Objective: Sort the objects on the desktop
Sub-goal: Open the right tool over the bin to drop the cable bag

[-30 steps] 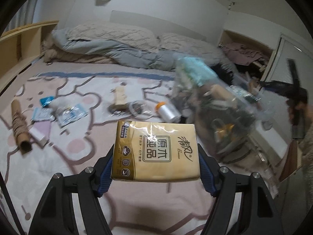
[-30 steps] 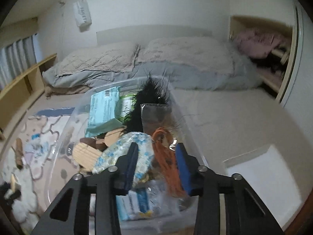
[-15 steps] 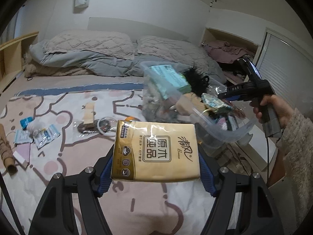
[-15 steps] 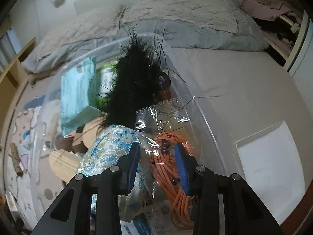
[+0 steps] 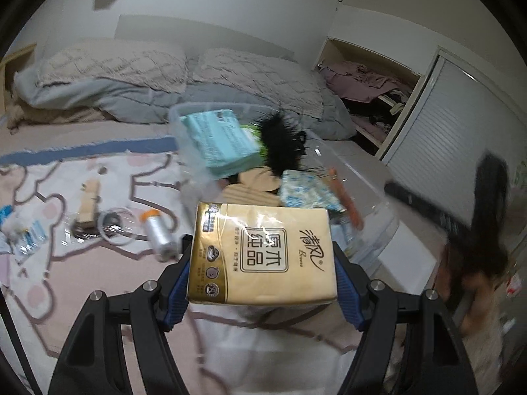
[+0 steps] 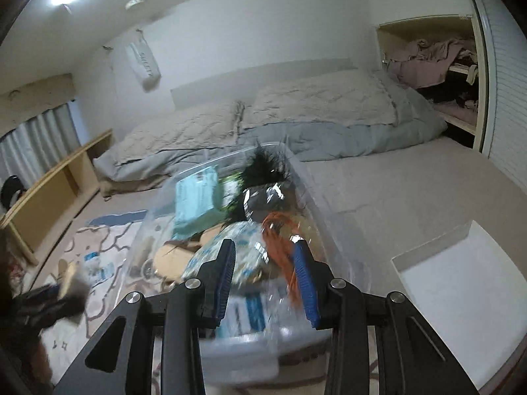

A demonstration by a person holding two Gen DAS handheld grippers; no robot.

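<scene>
The left gripper (image 5: 262, 283) is clamped on one gold tissue pack (image 5: 262, 255), a blue pad pressed against each side, with the pack held in the air above the rug (image 5: 108, 263).

The right gripper (image 6: 265, 279) has its two blue pads close together at the near rim of one clear bin (image 6: 316, 217); the picture is blurred there, and whether the pads actually pinch the rim I cannot tell, though the jaws stand nearly closed. In the left view that gripper shows only as a dark smear (image 5: 474, 217) at the right edge.

The bin sits just beyond the tissue pack. Inside it, counted: one teal pack (image 5: 220, 141), one black feather tuft (image 5: 280, 144), one blue floral packet (image 5: 309, 192), one orange cord coil (image 6: 280, 233), two pale wooden pieces (image 5: 257, 186), and one dark foil bag (image 6: 263, 200). More lies at the bottom, too blurred to count.

On the rug left of the bin lie one spool with an orange cap (image 5: 159, 233), one wooden block (image 5: 89, 204), one clear ring (image 5: 113, 227) and a few small blue-and-white packets (image 5: 28, 233).

Behind are two pillows (image 5: 184, 65) and one grey duvet (image 5: 131, 102). One white tray (image 6: 461, 283) sits on the floor right of the bin.
</scene>
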